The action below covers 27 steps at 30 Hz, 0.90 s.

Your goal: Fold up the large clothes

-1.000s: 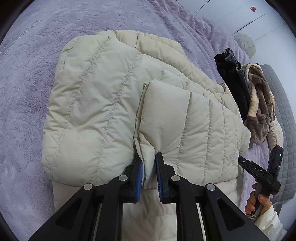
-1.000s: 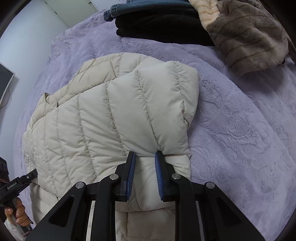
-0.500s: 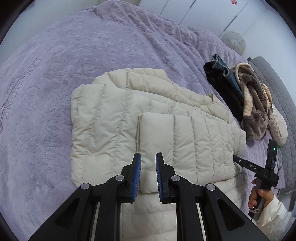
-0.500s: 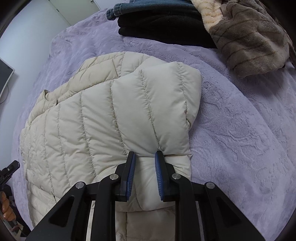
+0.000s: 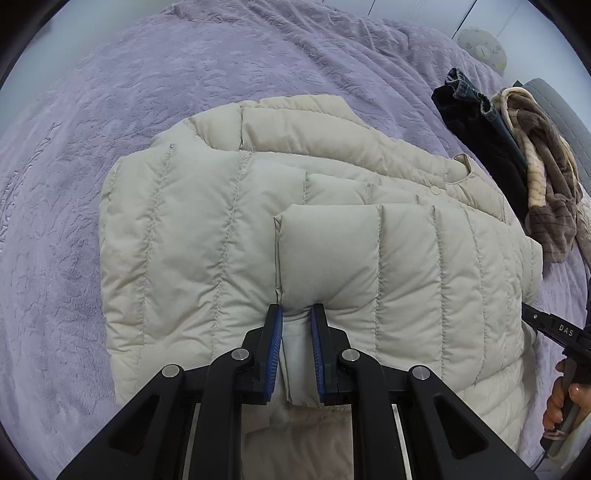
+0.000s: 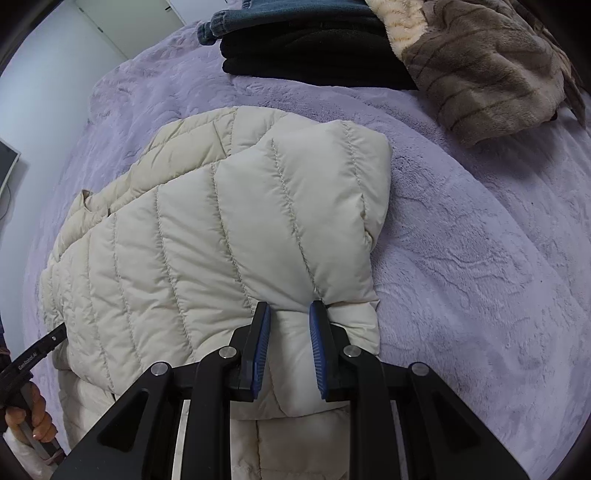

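Black hand-held gripper (image 5: 296,317) frames, blue ribbed pads (image 6: 258,354), silver screws (image 5: 240,355), white sleeve (image 6: 22,458).

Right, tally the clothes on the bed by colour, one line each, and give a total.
Cream: 1, the puffer jacket
Black: 1, a folded garment
Blue: 1, jeans
Brown and cream: 1, a striped fleece
Total: 4
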Available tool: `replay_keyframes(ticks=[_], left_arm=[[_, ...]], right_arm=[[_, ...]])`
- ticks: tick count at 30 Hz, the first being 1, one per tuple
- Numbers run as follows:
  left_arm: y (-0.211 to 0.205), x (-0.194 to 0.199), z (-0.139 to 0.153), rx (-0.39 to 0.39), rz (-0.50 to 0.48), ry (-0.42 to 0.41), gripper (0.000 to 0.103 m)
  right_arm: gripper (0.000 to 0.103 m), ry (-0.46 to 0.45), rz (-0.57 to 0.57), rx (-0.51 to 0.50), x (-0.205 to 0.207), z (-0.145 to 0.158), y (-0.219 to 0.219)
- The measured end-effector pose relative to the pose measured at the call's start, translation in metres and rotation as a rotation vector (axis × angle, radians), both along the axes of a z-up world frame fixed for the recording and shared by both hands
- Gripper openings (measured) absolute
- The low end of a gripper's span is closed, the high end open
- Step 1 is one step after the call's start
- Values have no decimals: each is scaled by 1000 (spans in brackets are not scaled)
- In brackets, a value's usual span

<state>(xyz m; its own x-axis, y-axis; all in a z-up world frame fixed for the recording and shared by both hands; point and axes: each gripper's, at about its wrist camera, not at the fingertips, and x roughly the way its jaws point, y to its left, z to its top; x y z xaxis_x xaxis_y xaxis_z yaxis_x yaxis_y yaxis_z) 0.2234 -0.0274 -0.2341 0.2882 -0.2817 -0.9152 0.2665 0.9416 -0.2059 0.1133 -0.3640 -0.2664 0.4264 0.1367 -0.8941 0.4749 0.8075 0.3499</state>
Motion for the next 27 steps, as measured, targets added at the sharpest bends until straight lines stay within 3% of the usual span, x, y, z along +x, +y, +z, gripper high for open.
replay_keyframes(ticks=[11,24,26,27], left_arm=[[6,-3,15,18,26,1,17],[31,-50,46,48,40,31,17],[32,-58,50,58,35,34,17],[32,-63,53,63,31,34,17]], right_arm=[[26,12,-15,7,-7,14,0],[27,25,-8,62,-45,42,15],[35,28,0,68,-50,47,21],[46,27,5,69,-55,50,24]])
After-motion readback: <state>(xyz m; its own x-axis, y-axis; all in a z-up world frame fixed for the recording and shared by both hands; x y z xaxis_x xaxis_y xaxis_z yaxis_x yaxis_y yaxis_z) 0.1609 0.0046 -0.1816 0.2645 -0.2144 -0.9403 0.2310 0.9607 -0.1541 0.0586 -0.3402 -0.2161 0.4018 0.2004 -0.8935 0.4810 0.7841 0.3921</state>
